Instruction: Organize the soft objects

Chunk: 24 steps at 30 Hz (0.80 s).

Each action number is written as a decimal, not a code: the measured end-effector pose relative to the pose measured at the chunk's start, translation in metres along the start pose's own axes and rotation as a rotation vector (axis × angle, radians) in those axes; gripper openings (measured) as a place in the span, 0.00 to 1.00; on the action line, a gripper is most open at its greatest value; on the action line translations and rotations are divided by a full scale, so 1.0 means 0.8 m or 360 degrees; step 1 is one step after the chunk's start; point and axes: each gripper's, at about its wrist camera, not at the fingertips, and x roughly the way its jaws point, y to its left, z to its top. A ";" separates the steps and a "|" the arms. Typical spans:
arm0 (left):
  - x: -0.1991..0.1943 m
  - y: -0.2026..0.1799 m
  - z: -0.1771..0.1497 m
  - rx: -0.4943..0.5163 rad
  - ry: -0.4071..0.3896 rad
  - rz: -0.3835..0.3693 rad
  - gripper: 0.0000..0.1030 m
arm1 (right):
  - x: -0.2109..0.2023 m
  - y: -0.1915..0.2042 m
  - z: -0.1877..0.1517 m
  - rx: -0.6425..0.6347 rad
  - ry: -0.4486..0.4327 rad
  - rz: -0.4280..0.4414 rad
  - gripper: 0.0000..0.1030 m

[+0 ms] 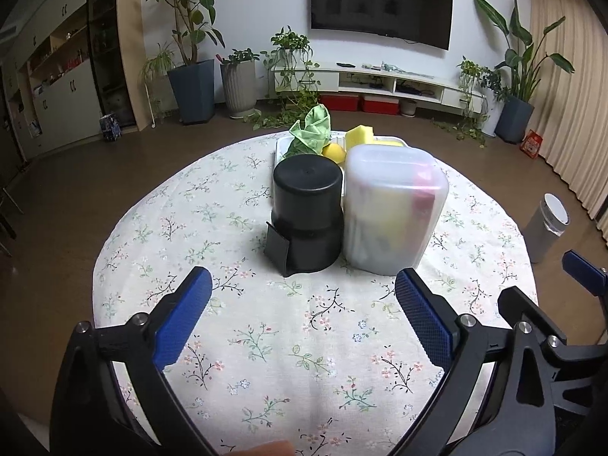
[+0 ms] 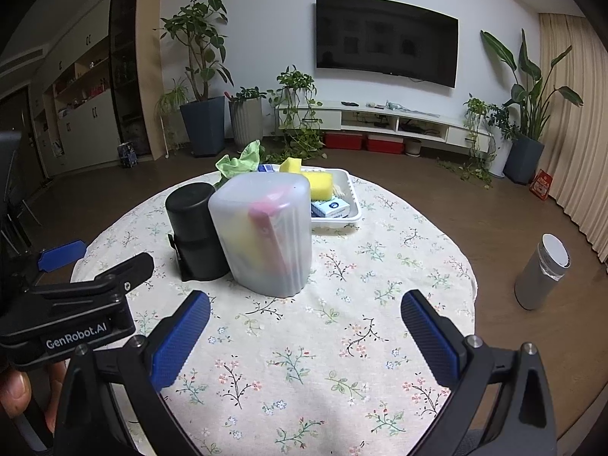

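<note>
A white tray at the table's far side holds a green cloth, yellow sponges and a blue-and-white box; in the left wrist view the tray also shows a yellow ball. In front of it stand a translucent lidded container with yellow and pink items inside and a black cylindrical container. They also show in the left wrist view: translucent container, black container. My left gripper and right gripper are both open and empty, hovering short of the containers.
The round table has a floral cloth. A grey cylindrical bin stands on the floor to the right. Potted plants, a TV and a low cabinet line the far wall. The left gripper's body sits close beside the right one.
</note>
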 end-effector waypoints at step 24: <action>0.010 0.002 -0.002 -0.0028 0.0032 0.0026 0.96 | 0.012 0.003 -0.008 0.0013 0.0031 -0.0035 1.00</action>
